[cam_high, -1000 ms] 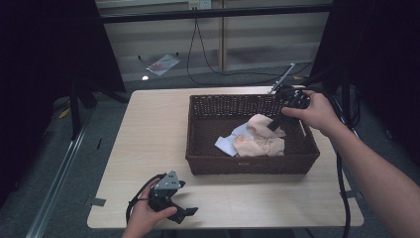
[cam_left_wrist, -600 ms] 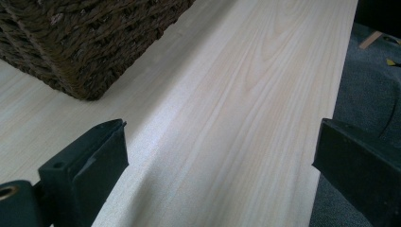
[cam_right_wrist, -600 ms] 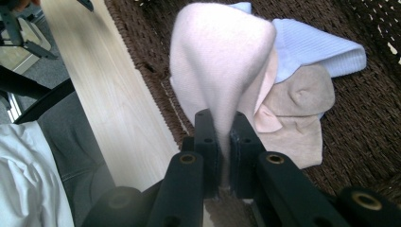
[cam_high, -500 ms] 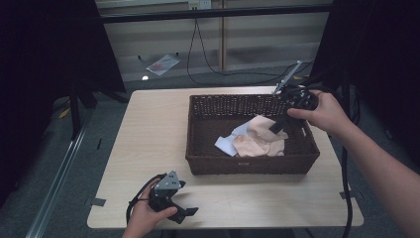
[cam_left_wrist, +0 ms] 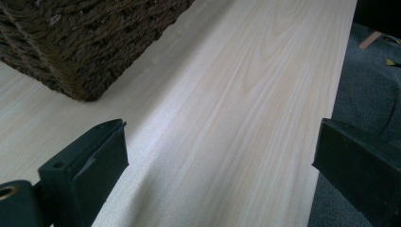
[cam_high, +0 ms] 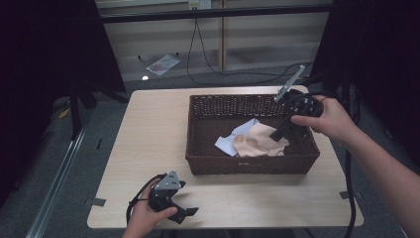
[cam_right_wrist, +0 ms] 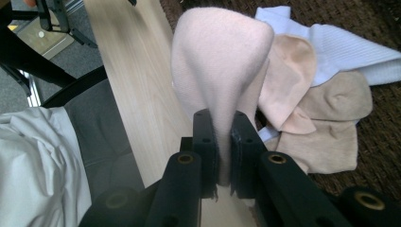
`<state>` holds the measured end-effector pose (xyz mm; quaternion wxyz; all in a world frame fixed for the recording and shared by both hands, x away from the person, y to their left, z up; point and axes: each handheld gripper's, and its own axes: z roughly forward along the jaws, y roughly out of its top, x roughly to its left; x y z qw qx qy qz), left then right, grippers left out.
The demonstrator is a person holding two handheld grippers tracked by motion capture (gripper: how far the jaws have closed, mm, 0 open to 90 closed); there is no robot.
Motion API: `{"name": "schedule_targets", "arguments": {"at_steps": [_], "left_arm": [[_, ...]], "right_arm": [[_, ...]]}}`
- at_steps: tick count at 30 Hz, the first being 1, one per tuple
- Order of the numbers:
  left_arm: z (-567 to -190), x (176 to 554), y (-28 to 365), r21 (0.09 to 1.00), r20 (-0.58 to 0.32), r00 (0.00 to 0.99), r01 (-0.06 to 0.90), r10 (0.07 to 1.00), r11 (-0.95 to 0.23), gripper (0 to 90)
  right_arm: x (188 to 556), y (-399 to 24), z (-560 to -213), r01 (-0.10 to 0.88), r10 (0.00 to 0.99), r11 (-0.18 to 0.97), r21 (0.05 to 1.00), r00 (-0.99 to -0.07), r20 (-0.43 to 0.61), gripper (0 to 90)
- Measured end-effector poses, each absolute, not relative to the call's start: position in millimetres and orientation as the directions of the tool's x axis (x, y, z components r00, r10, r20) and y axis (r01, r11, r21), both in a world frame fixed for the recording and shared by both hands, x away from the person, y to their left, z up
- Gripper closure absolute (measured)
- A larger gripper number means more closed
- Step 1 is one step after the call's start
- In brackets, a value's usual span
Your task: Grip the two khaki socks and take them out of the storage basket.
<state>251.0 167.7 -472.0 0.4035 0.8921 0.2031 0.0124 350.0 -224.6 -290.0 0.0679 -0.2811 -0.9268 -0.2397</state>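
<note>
A dark wicker basket [cam_high: 252, 163] on the wooden table [cam_high: 148, 148] holds a small pile of socks [cam_high: 255, 145]. My right gripper [cam_high: 276, 135] reaches down into the basket's right side. It is shut on a pale pink sock [cam_right_wrist: 217, 52], which rises in a fold above the jaws of the right gripper [cam_right_wrist: 224, 118]. Beige socks [cam_right_wrist: 331, 123] and a white ribbed sock [cam_right_wrist: 340, 47] lie on the basket floor behind it. My left gripper [cam_high: 185, 212] rests near the table's front left edge. The left gripper [cam_left_wrist: 220, 142] is open with bare wood between its jaws.
A basket corner [cam_left_wrist: 71, 42] stands just ahead and left of the left gripper. The table's edge [cam_left_wrist: 335, 85] drops to grey floor [cam_left_wrist: 373, 75] beside it. A cable trails from each gripper. A white sleeve [cam_right_wrist: 38, 161] lies at the lower left.
My right hand has shifted a little to the right over the basket's right side, still pinching the pink sock. The left gripper has not moved.
</note>
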Motion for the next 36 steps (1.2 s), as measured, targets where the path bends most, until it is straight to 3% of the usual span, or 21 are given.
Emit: {"name": "schedule_targets", "arguments": {"at_steps": [7,36], "left_arm": [[-471.8,251.1,167.6,0.716,-0.145,0.917,0.356,0.37,-0.6,3.2],[-472.2,251.0,167.7,0.713,-0.148,0.917,0.358,0.371,-0.602,3.2]], "right_arm": [[339.5,-222.4,-294.0,0.524,0.444,0.736,0.429,-0.851,0.28,83.7],[315.4,-199.0,-316.8,0.441,0.345,0.818,0.37,-0.89,0.298,82.9]]}}
